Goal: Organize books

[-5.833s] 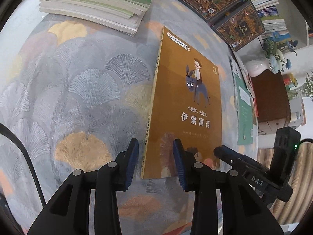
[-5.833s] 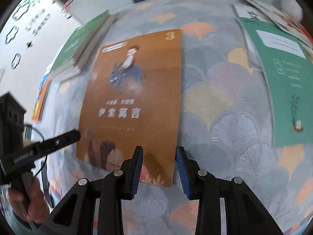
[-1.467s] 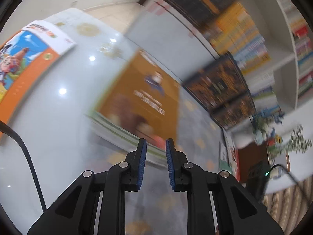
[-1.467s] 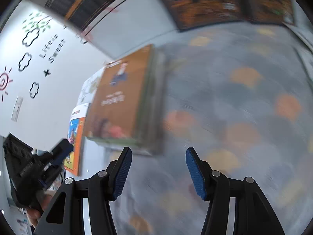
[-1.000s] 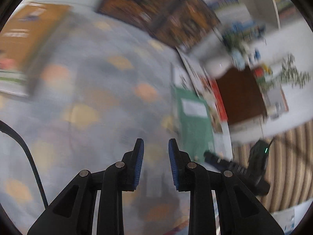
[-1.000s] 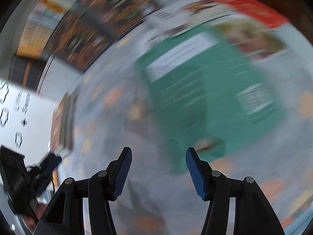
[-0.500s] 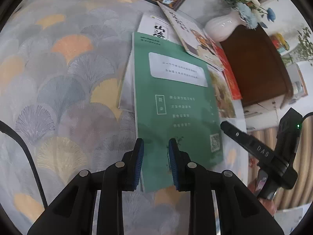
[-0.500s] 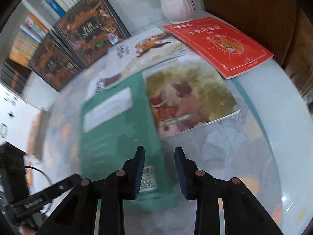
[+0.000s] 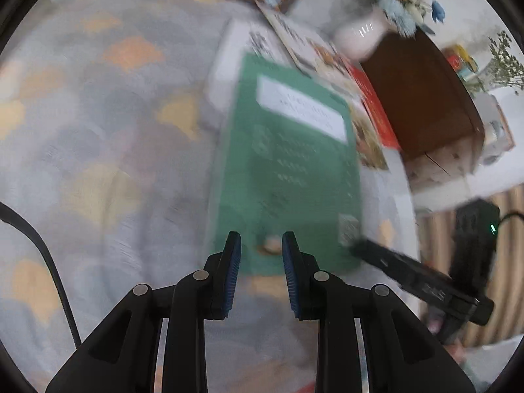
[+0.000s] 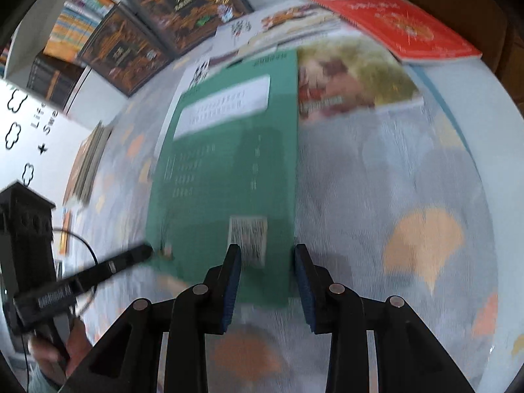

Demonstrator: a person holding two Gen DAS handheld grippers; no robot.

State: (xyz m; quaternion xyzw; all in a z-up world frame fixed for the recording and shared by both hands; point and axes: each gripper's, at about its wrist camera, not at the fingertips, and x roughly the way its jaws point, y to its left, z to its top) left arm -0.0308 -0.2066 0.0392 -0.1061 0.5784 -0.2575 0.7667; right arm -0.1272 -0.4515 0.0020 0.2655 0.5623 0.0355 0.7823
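Two grippers hang over the near edge of a green book (image 9: 291, 177) that lies flat on a tablecloth (image 9: 98, 150) printed with grey and orange fan shapes. From the left wrist view, the left gripper (image 9: 261, 255) points down at the book's near edge, its blue pads set narrowly apart with only a small gap between them; whether the pads touch the cover cannot be told through the blur, and nothing looks pinched. The right gripper (image 10: 267, 270) shows its jaws a little apart as well, straddling the near right corner of the same book, close to the white code label (image 10: 248, 240) on the cover; the corner sits between the jaws, but the blurred picture does not show the pads pressing on it. The green book rests partly on a white booklet (image 9: 229, 65) and beside a picture book with a yellowish cover (image 10: 353, 75). A red book (image 10: 399, 26) lies farther off near the table's rim, and two dark ornate books (image 10: 154, 23) stand propped at the back. A stack of books (image 10: 86, 163) sits well apart toward the left in the right wrist view. A white vase with blue flowers (image 9: 366, 36) stands beyond the books.
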